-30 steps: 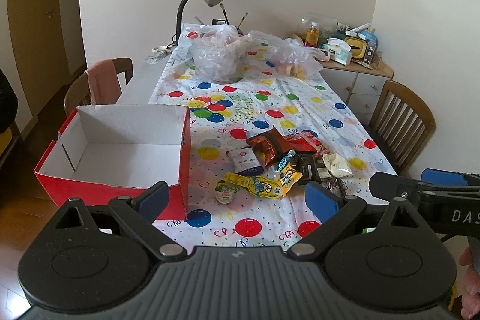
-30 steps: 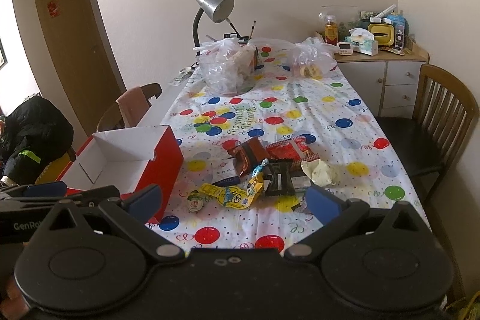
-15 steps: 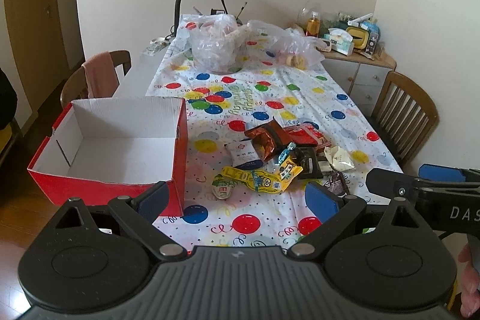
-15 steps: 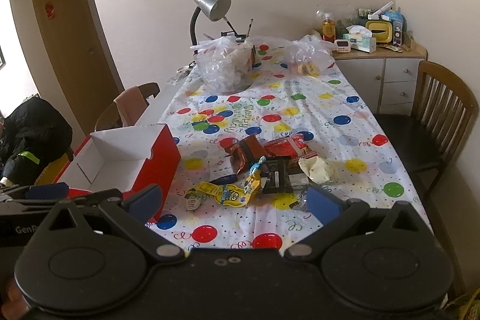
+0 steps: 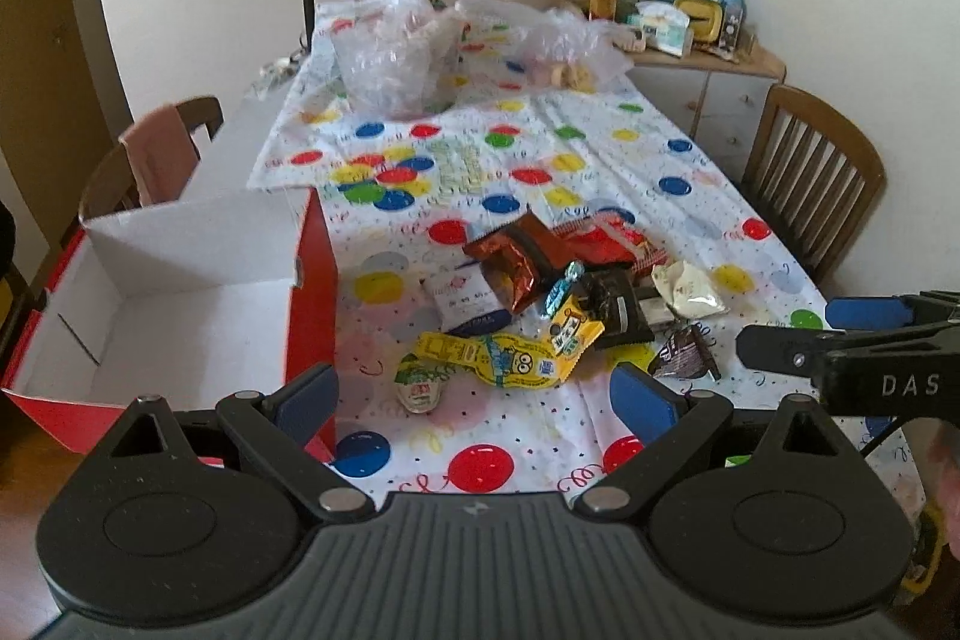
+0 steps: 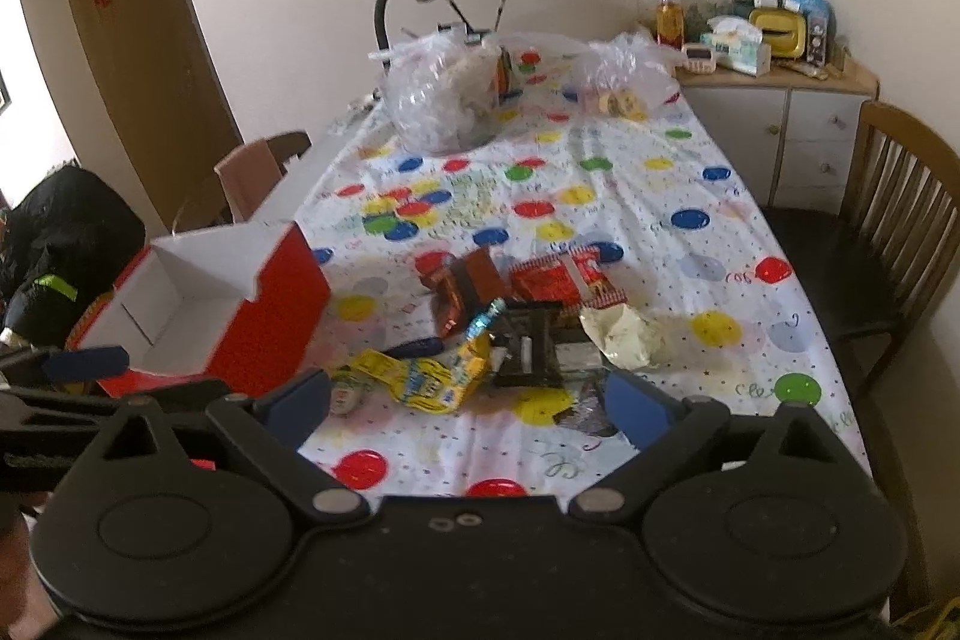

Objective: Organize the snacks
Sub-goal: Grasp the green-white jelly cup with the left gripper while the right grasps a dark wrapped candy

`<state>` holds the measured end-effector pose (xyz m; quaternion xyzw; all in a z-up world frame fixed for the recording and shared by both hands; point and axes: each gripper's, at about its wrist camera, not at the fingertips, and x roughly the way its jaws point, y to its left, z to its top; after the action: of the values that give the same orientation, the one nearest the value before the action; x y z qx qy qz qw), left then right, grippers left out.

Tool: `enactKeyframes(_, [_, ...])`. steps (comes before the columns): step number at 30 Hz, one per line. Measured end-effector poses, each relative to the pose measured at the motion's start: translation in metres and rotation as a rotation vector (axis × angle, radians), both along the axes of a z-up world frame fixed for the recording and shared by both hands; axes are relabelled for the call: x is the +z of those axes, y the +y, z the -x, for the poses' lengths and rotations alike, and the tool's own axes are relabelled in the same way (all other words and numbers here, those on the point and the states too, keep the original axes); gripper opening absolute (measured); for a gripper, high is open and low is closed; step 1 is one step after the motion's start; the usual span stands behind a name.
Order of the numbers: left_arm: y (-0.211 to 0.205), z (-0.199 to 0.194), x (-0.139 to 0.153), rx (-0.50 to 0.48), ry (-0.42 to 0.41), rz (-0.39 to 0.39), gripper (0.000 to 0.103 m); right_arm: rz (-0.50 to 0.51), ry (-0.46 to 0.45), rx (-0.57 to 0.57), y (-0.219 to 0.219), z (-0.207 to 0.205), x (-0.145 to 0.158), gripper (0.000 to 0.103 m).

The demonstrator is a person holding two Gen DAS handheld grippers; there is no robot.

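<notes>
The snack pile (image 5: 558, 304) lies mid-tablecloth (image 5: 528, 148), just right of the open red box (image 5: 312, 292) at the left table edge. Left gripper (image 5: 474, 394) jaws apart, empty; right gripper (image 6: 468, 403) jaws closing, nothing between.

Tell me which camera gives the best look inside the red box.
The left wrist view. There the red box sits close, and its white floor and inner walls show almost whole, with nothing in it. In the right wrist view the box is smaller, and the left tool hides its near corner.
</notes>
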<state>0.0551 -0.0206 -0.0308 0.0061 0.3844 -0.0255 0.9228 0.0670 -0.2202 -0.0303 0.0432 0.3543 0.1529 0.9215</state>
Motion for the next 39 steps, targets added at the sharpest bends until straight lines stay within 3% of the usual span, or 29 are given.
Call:
enactKeyframes(14, [0.003, -0.058, -0.063, 0.064, 0.091, -0.063, 0.097, 0.062, 0.097, 0.072, -0.032, -0.067, -0.067, 0.080])
enactKeyframes(19, [0.004, -0.079, -0.088, 0.075, 0.140, -0.097, 0.083, 0.083, 0.152, 0.098, -0.035, -0.085, -0.092, 0.075])
enactKeyframes(29, [0.010, -0.110, -0.124, 0.116, 0.232, -0.145, 0.068, 0.122, 0.205, 0.130, -0.031, -0.111, -0.125, 0.065])
enactKeyframes(32, [0.014, -0.118, -0.129, 0.123, 0.252, -0.133, 0.062, 0.140, 0.212, 0.132, -0.028, -0.117, -0.132, 0.057])
enactKeyframes(35, [0.017, -0.124, -0.133, 0.116, 0.263, -0.123, 0.061, 0.139, 0.223, 0.136, -0.026, -0.123, -0.137, 0.054])
enactKeyframes(39, [0.019, -0.128, -0.140, 0.120, 0.288, -0.123, 0.051, 0.134, 0.232, 0.137, -0.027, -0.129, -0.140, 0.050])
